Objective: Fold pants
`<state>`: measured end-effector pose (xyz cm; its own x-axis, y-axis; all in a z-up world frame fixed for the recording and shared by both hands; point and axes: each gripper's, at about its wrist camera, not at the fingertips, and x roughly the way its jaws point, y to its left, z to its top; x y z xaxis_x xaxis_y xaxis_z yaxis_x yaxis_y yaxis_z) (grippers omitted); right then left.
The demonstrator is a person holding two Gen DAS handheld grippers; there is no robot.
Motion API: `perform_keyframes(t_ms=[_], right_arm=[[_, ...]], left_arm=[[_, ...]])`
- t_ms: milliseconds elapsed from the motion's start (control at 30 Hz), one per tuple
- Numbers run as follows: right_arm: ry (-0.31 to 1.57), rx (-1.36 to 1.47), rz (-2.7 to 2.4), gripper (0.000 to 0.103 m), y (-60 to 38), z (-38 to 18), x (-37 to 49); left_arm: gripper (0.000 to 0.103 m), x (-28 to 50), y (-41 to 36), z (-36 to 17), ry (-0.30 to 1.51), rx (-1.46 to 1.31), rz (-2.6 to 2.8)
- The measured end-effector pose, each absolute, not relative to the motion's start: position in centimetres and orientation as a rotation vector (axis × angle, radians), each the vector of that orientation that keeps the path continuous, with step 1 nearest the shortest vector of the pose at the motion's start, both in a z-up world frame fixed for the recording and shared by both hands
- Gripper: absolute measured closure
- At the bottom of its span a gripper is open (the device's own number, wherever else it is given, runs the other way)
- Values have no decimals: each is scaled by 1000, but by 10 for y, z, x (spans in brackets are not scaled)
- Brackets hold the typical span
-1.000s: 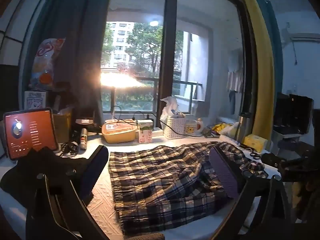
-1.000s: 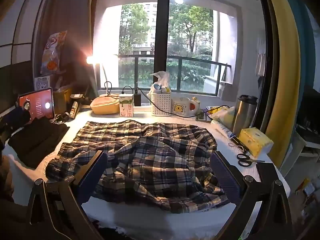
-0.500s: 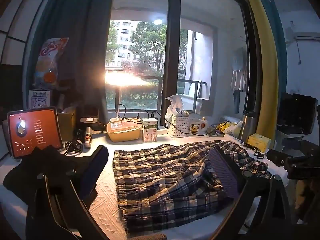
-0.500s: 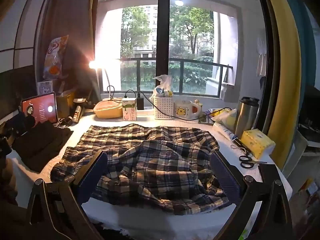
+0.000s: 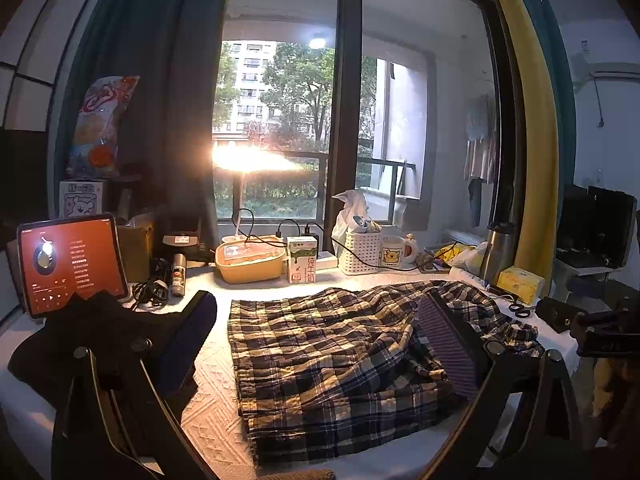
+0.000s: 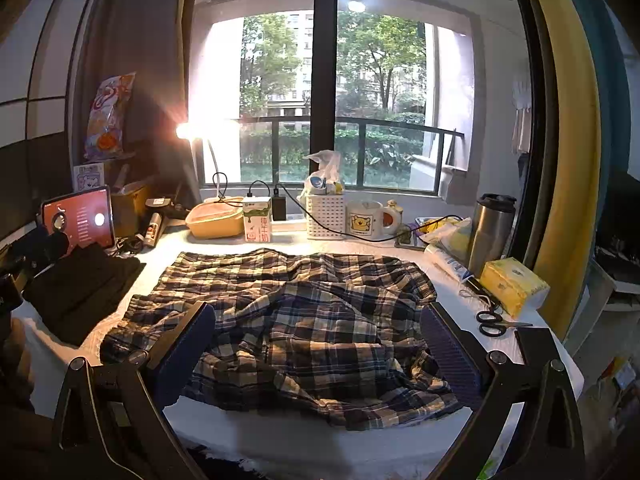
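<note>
Plaid pants [image 6: 304, 320]: spread rumpled on white table [image 6: 280, 432], before the window.
Black garment [image 6: 80, 284]: left of pants, apparently folded.
Right gripper [image 6: 320, 356]: jaws wide apart, empty, above pants' near edge.
Left gripper [image 5: 320, 352]: jaws apart, empty, over pants' left part.
Scissors [image 6: 496, 323]: right of pants.

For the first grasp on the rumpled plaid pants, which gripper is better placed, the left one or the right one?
Probably the right. The right gripper is open and faces the bunched middle of the plaid pants. The left gripper is open too, but one of its fingers hangs over the black folded garment beside the pants.
</note>
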<state>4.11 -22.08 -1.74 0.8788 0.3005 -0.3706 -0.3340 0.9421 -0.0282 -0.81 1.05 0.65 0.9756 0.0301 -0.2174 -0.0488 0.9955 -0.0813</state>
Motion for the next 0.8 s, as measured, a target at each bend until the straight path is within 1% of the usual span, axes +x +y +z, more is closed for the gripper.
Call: perform_keyframes(t_ms=[800], right_arm=[[370, -98, 345, 0, -216, -17, 40]], left_arm=[[3, -8, 12, 5, 227, -75, 51]])
